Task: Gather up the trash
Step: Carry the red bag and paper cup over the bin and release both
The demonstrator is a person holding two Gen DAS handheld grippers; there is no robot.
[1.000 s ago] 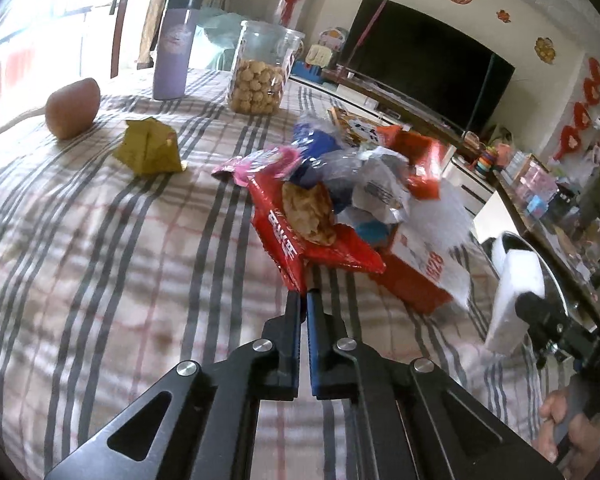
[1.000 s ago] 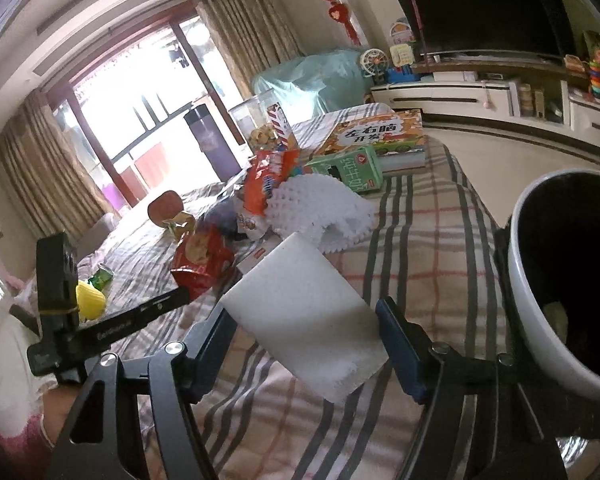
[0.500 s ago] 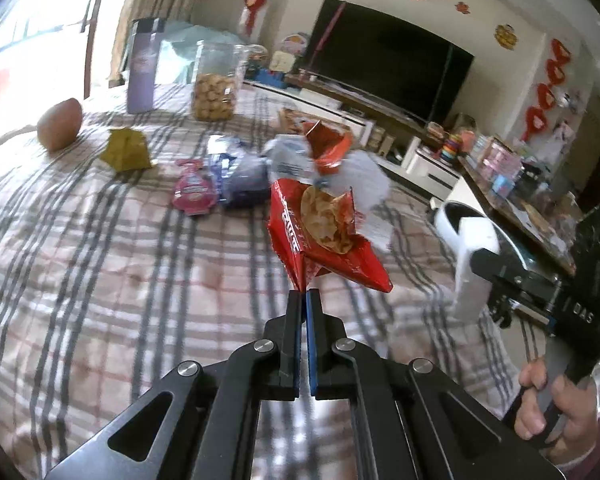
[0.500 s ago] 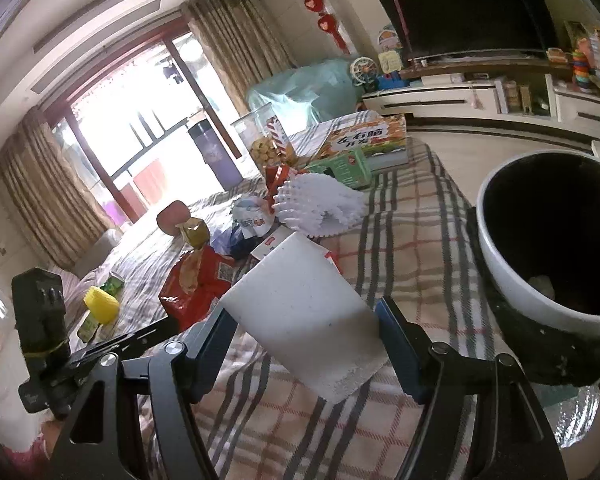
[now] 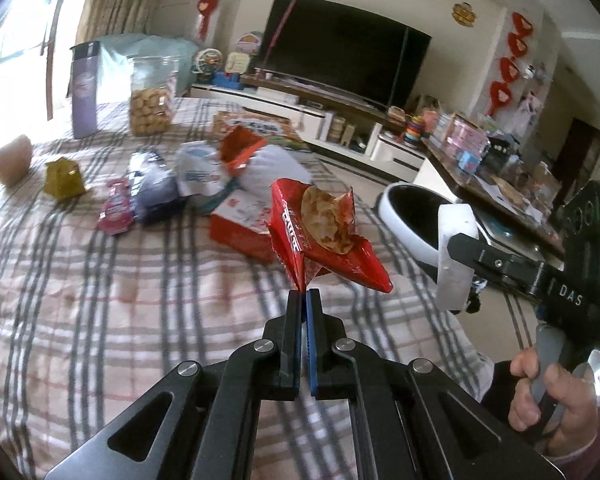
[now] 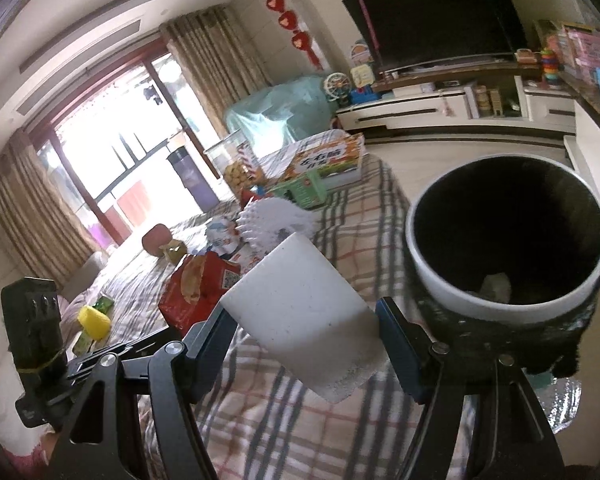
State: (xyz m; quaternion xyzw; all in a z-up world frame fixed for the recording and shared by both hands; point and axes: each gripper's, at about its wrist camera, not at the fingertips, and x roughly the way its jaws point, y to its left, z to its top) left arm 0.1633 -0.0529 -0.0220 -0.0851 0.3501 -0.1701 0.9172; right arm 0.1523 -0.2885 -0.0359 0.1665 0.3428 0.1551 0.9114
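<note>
My left gripper (image 5: 304,294) is shut on a corner of a red snack bag (image 5: 320,236) and holds it up above the plaid tablecloth; the bag (image 6: 198,290) also shows in the right wrist view. My right gripper (image 6: 302,320) is shut on a white foam block (image 6: 304,312), also seen at the right of the left wrist view (image 5: 454,256). A white trash bin (image 6: 504,240) with a dark inside stands beside the table's edge, right of the block; some crumpled white trash lies at its bottom. It also shows in the left wrist view (image 5: 410,216).
More wrappers lie on the table: a pink packet (image 5: 116,210), a dark blue bag (image 5: 152,188), a white bag (image 5: 200,176), a red box (image 5: 240,228), white foam netting (image 6: 276,224). A biscuit jar (image 5: 152,100), purple bottle (image 5: 85,92), yellow wedge (image 5: 64,178) stand farther back.
My left gripper has lifted the red snack bag off the pile and carried it right toward the bin. My right gripper with the foam block has moved closer to the bin.
</note>
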